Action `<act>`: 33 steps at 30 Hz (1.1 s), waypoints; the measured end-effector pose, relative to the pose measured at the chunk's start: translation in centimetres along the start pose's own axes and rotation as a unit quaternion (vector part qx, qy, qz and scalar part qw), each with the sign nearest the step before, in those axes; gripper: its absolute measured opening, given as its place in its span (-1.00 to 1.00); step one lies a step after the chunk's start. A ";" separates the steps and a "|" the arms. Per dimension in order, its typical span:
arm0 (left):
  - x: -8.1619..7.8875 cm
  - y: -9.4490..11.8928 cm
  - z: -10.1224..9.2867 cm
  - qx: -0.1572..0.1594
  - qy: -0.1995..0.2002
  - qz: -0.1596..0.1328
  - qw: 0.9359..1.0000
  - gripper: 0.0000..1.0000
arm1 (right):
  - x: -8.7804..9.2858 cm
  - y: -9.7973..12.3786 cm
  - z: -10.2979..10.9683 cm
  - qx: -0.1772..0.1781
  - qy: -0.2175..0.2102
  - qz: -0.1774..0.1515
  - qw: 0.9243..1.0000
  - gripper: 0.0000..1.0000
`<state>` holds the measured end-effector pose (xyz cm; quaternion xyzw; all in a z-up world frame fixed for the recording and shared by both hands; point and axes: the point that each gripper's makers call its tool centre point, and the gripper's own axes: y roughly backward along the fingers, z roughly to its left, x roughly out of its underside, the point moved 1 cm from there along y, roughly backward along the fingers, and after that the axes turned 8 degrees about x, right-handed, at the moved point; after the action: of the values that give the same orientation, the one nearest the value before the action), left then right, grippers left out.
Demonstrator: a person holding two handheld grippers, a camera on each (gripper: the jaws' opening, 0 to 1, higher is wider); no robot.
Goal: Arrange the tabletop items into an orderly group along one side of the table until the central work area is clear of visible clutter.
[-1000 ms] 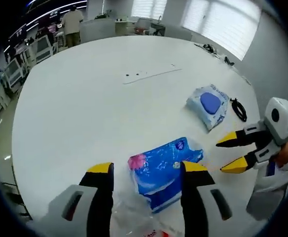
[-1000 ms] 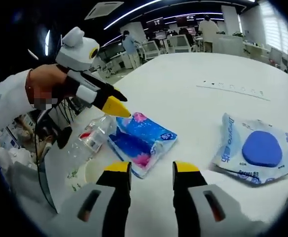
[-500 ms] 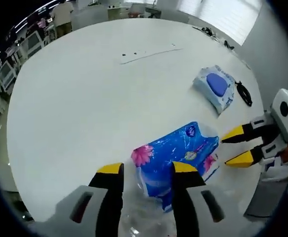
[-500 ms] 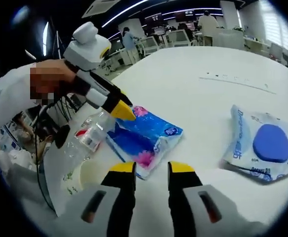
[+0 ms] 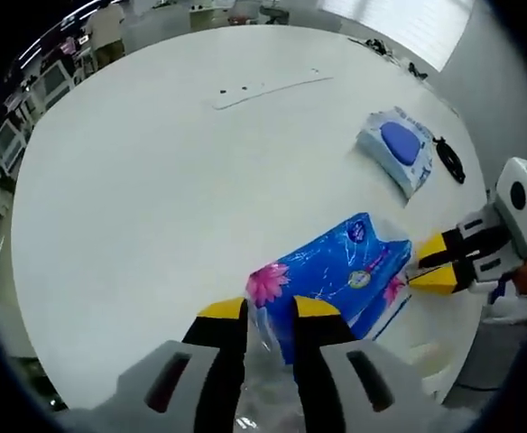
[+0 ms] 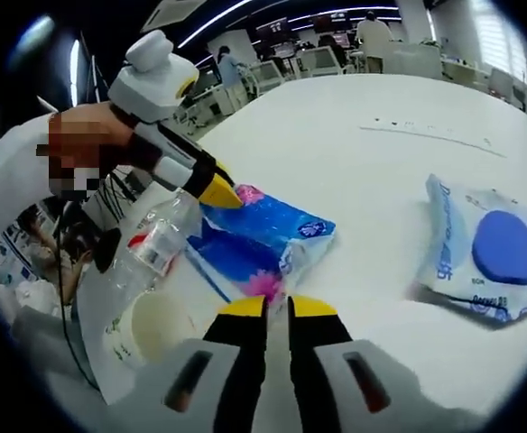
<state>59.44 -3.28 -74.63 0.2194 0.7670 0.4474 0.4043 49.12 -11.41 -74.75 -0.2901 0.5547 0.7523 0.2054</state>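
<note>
— While the round white table (image 5: 155, 198) spreads out ahead of both cameras, where does the soft blue plastic tissue pack with the pink flower print (image 5: 331, 280) lie?

— Between the two grippers. In the left gripper view the left gripper (image 5: 268, 311) has its yellow-tipped jaws drawn close on the pack's near end by the pink flower, pinching the wrapper there. The rest of the pack runs forward and to the right of those jaws.

— And the other one?

— In the same view the right gripper (image 5: 430, 266) comes in from the right with its yellow tips nearly together at the pack's far corner. In the right gripper view its own jaws (image 6: 277, 307) stand almost pressed together, with the pack's near corner (image 6: 263, 244) just ahead of the tips; whether a fold of wrapper is caught between them I cannot tell.

— What else lies near?

— A crumpled clear plastic bottle with a red label (image 6: 155, 248) lies left of the right jaws, touching the pack's edge; the left gripper (image 6: 218, 191) comes down over it, held by a hand in a white sleeve. A round white lid-like thing (image 6: 155, 320) lies nearer, to the left of the jaws.

— Anything further off?

— A white and blue wet-wipe packet with a blue oval flap (image 5: 397, 149) lies well ahead and right of the left jaws, apart from the tissue pack. A coiled black cable (image 5: 450, 161) lies just beyond it at the table's edge.
</note>
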 end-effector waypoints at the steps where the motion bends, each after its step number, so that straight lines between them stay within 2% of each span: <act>1: 0.0 0.0 0.0 0.000 0.002 -0.001 1.000 -0.69 | 0.0 0.0 0.0 0.001 -0.001 -0.001 1.000 -0.92; 6: 0.1 0.1 0.2 -0.005 0.000 0.002 1.000 -0.87 | 0.0 -0.1 -0.4 0.008 -0.007 0.003 1.000 -1.00; 11: 0.4 0.1 0.2 -0.004 -0.001 0.007 1.000 -0.98 | -0.1 0.0 -0.8 0.013 -0.017 0.003 1.000 -1.00; 21: 0.3 0.5 -0.1 -0.004 0.008 0.001 1.000 -1.00 | -0.6 0.4 -1.0 0.012 -0.030 -0.005 0.999 -1.00; 33: -0.8 2.0 -1.0 -0.005 0.015 -0.026 1.000 -1.00 | -1.6 1.6 -1.3 0.011 -0.030 -0.019 0.999 -1.00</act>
<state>59.06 -3.33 -72.34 0.1904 0.7764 0.4438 0.4050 49.59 -13.14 -72.86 -0.2756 0.5504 0.7507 0.2399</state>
